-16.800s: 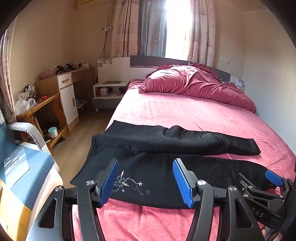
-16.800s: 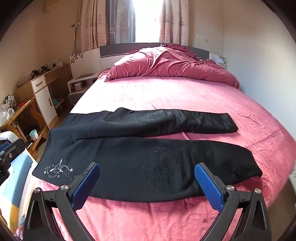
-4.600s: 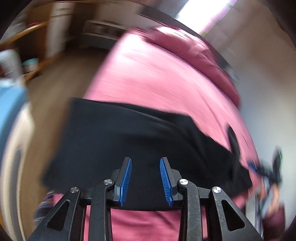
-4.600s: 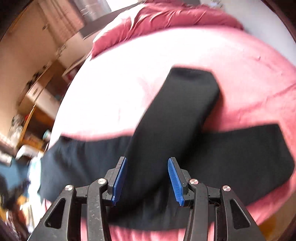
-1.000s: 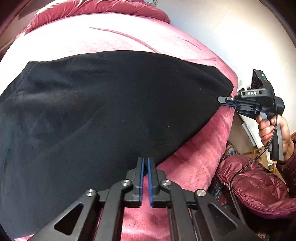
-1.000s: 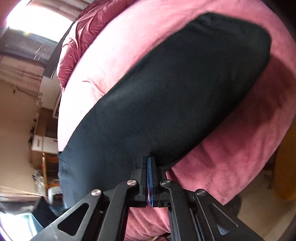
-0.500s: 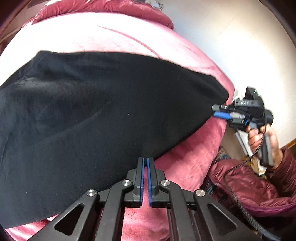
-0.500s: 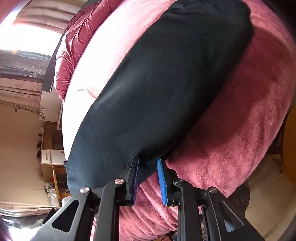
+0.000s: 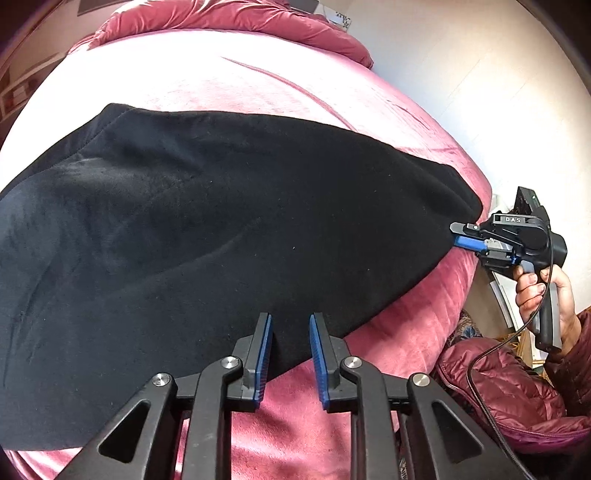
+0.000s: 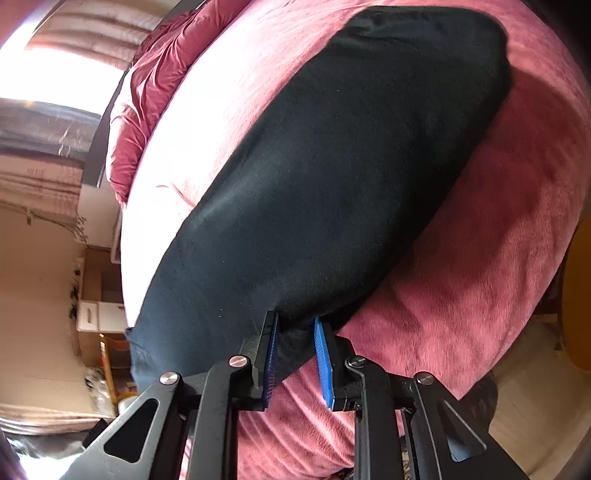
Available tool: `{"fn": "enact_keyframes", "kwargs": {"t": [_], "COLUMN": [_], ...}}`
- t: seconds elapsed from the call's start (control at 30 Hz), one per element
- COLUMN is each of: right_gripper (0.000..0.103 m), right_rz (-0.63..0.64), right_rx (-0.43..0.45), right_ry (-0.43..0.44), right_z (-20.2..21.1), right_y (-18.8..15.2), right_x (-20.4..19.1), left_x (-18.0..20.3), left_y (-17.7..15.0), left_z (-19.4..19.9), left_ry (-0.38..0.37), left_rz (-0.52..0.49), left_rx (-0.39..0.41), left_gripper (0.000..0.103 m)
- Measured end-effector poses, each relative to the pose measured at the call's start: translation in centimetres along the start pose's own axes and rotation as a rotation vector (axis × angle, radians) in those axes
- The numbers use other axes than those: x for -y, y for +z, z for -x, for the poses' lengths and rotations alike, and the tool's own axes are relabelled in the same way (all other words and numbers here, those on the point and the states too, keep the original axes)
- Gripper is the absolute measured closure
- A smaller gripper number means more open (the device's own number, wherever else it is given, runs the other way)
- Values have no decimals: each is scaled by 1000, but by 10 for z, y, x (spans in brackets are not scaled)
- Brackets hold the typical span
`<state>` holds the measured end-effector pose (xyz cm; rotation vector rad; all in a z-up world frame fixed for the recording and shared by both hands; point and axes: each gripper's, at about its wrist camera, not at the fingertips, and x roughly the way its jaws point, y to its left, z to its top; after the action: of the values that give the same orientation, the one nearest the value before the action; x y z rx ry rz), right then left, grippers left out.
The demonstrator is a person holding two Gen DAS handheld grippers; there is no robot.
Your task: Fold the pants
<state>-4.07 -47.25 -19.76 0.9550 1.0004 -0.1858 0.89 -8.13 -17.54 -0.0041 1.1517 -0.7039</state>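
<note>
The black pants [image 9: 207,236] lie flat on the pink bed [image 9: 388,339], folded with one leg over the other into one long dark band; they also show in the right wrist view [image 10: 332,192]. My left gripper [image 9: 290,349] is open, its blue pads on either side of the pants' near edge. My right gripper [image 10: 295,354] is open at the hem end near the bed's edge, the cloth edge between its pads. The right gripper also shows in the left wrist view [image 9: 465,234] at the pants' far right corner.
A rumpled pink duvet [image 9: 229,18] lies at the head of the bed. A maroon padded jacket [image 9: 509,391] lies beside the bed at right. A white wall [image 9: 461,66] runs along the bed's far side. A wooden desk with drawers [image 10: 92,317] stands at left.
Both grippers were shut on the pants' near edge one second ago; both have opened and let go of the cloth. The pants now lie settled on the bed.
</note>
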Motion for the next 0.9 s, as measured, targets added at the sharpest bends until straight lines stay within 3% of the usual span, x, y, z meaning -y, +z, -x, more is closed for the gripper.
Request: {"fn": "enact_keyframes", "kwargs": {"t": [0.17, 0.43, 0.5, 0.63, 0.77, 0.9], "right_gripper": [97, 94, 81, 74, 74, 74], "right_rz": [98, 124, 115, 188, 318, 485], "right_rx": [11, -31, -46, -23, 31, 1], "right_ry": [-71, -118, -102, -171, -193, -97], "right_z": [11, -4, 2, 24, 43, 28], "right_y": [-11, -10, -10, -9, -7, -10], "right_x": [-6, 2, 4, -1, -36, -94], "left_x": [-2, -3, -4, -11, -30, -53], "left_y": [-6, -8, -8, -7, -5, -5], "left_z": [4, 1, 4, 14, 29, 48], "left_ry": [-42, -17, -18, -9, 17, 59], "left_rz": [8, 8, 13, 40, 91, 157], "left_rx": [-2, -25, -12, 25, 70, 129], "left_gripper": [82, 82, 82, 78, 77, 76]}}
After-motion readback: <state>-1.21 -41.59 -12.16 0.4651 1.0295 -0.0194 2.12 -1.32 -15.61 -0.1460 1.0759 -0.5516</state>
